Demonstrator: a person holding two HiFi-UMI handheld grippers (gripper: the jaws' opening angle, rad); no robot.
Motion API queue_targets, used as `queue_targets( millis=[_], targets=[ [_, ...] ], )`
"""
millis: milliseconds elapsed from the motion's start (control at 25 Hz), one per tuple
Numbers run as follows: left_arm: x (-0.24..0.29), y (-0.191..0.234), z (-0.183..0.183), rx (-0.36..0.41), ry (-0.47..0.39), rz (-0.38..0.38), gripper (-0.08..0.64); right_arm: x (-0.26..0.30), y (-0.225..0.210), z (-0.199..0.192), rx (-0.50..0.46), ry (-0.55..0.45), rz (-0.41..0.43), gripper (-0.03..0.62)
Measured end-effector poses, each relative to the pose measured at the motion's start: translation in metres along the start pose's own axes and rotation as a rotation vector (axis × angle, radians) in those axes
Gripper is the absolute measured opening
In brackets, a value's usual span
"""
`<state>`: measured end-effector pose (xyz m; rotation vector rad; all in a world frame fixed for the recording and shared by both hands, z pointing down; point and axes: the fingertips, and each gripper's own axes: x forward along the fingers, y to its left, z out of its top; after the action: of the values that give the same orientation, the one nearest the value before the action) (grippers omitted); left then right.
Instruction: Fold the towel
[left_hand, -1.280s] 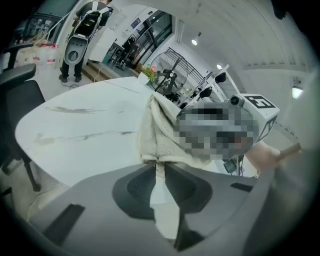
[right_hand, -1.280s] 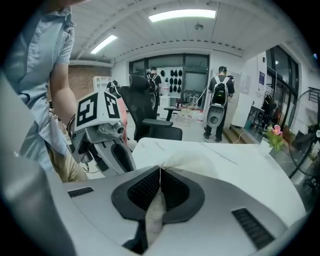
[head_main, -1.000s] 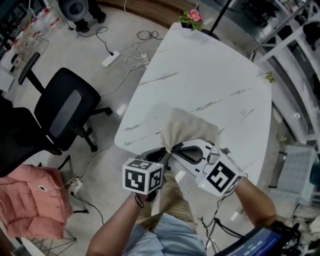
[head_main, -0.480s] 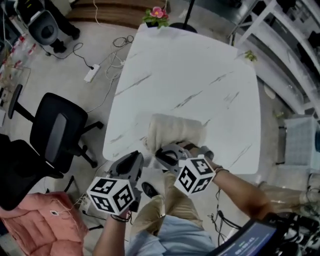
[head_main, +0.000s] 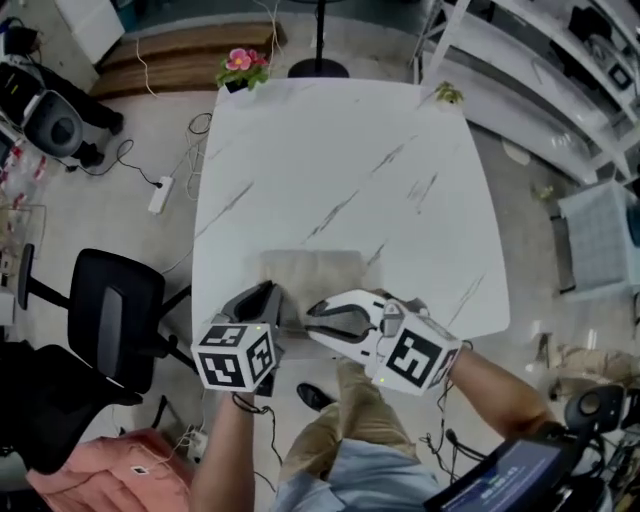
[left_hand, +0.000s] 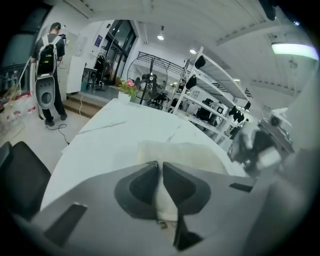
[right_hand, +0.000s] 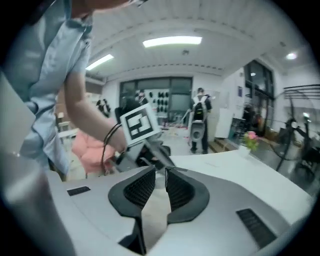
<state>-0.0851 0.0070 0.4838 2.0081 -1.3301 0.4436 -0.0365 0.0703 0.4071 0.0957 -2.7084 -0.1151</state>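
Towel (head_main: 312, 270) lies flat at the 6 o'clock edge of the table (head_main: 340, 160), long axis running 9 to 3. Left gripper (head_main: 270, 293) is on its 7 o'clock corner, jaws pinched narrow with cloth nipped between them. Right gripper (head_main: 318, 316) sits at the near hem around 6 o'clock, pointing toward 9. Its jaws have just been opening, and now there's a slim gap with a tongue of towel lying in it (loose rather than pressed, by my reading). So the towel stretches off toward 12 from both claws, and the left looks like the only one with real hold. I'd judge the next fold turns on that near hem. The head view gives the towel's whole outline. Only the gripper views show the cloth inside each pair of jaws, and the right one alone catches a person (right_hand: 199, 125) standing across the room.
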Motion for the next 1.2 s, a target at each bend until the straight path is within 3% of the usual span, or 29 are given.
queue_targets(
  millis=[80, 160, 320, 520, 680, 800, 880, 1040, 1200],
  targets=[
    [0.001, 0.004, -0.002, -0.011, 0.002, 0.009, 0.037, -0.018, -0.052, -0.008, 0.136, -0.047, -0.162, 0.069],
    [0.001, 0.007, -0.005, -0.021, 0.005, 0.020, 0.037, -0.022, -0.085, -0.036, 0.239, -0.001, -0.229, 0.069],
    [0.003, 0.007, -0.008, -0.051, 0.005, 0.011, 0.038, -0.016, -0.090, -0.105, 0.320, 0.179, -0.217, 0.050],
    [0.007, 0.012, -0.011, -0.086, -0.001, -0.019, 0.041, -0.010, -0.081, -0.121, 0.393, 0.160, -0.221, 0.022],
    [0.005, 0.014, -0.008, -0.140, -0.017, -0.037, 0.041, -0.017, -0.082, -0.107, 0.374, 0.130, -0.233, 0.035],
    [-0.019, 0.003, 0.006, -0.054, -0.057, -0.025, 0.041, -0.040, -0.074, -0.070, 0.324, 0.059, -0.265, 0.046],
    [-0.036, -0.009, 0.004, -0.003, -0.076, -0.062, 0.029, -0.048, -0.057, -0.059, 0.296, 0.051, -0.248, 0.045],
    [-0.030, -0.012, -0.035, 0.051, 0.018, -0.079, 0.029, -0.031, -0.015, -0.095, 0.292, 0.164, -0.185, 0.036],
    [-0.018, -0.001, -0.046, 0.032, 0.042, -0.079, 0.025, -0.016, -0.008, -0.125, 0.301, 0.234, -0.184, 0.015]
  ],
)
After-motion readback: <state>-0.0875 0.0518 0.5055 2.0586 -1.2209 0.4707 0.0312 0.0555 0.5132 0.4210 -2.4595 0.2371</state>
